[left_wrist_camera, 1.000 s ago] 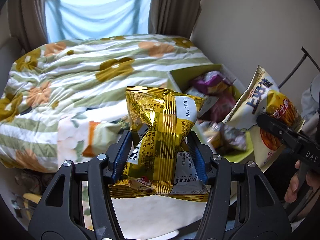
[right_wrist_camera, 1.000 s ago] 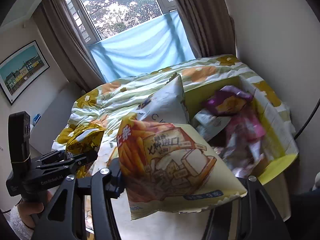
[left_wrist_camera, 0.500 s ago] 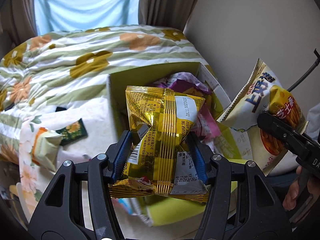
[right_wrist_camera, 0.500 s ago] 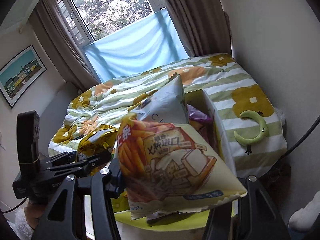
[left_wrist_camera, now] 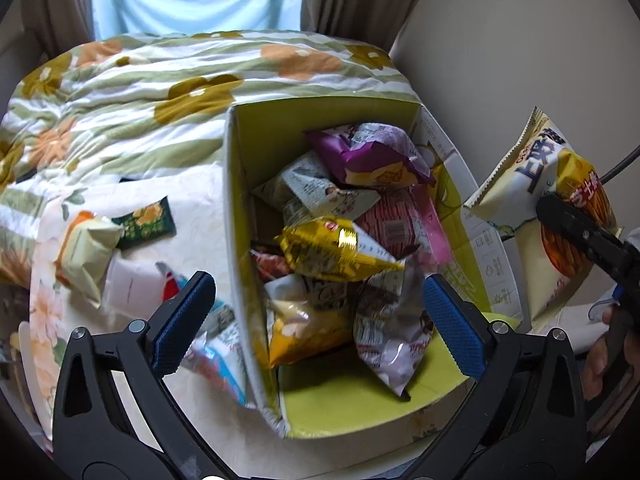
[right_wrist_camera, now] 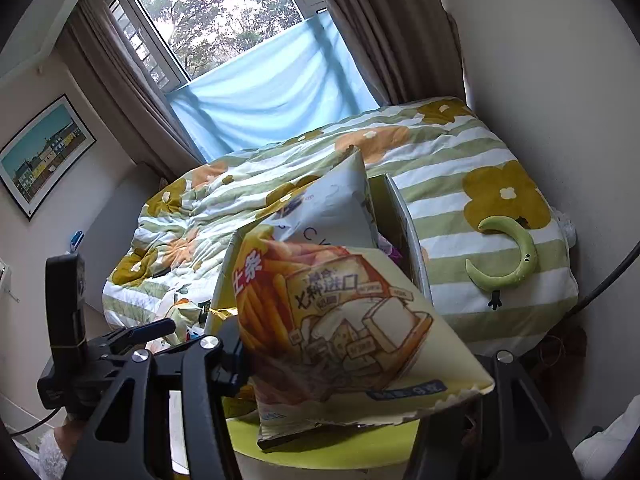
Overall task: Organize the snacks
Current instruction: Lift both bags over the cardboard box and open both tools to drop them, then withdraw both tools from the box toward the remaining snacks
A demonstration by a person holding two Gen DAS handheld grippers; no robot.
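My left gripper (left_wrist_camera: 314, 286) hovers over the open yellow-green box (left_wrist_camera: 280, 120), its jaws opening wide with nothing pressed between the blue pads. The gold snack packet (left_wrist_camera: 332, 250) lies loose on top of several other packets inside the box. In the right wrist view my right gripper (right_wrist_camera: 352, 368) is shut on a cream bag of fries-style snacks (right_wrist_camera: 340, 320), held above the box's near right corner. The same bag (left_wrist_camera: 532, 168) shows at the right of the left wrist view, with one black finger (left_wrist_camera: 580, 236) across it. The left gripper (right_wrist_camera: 132, 332) is at the lower left of the right wrist view.
The box sits on a bed with a flowered striped quilt (left_wrist_camera: 160, 92). Loose packets lie left of the box: a green one (left_wrist_camera: 146, 222), a pale one (left_wrist_camera: 86, 252), a blue-white one (left_wrist_camera: 216, 344). A green crescent plush (right_wrist_camera: 508, 256) lies right of it. A wall stands close on the right.
The left jaws have opened and the gold packet has dropped from them into the box. Both grippers have moved over the box; the right one still holds its cream bag.
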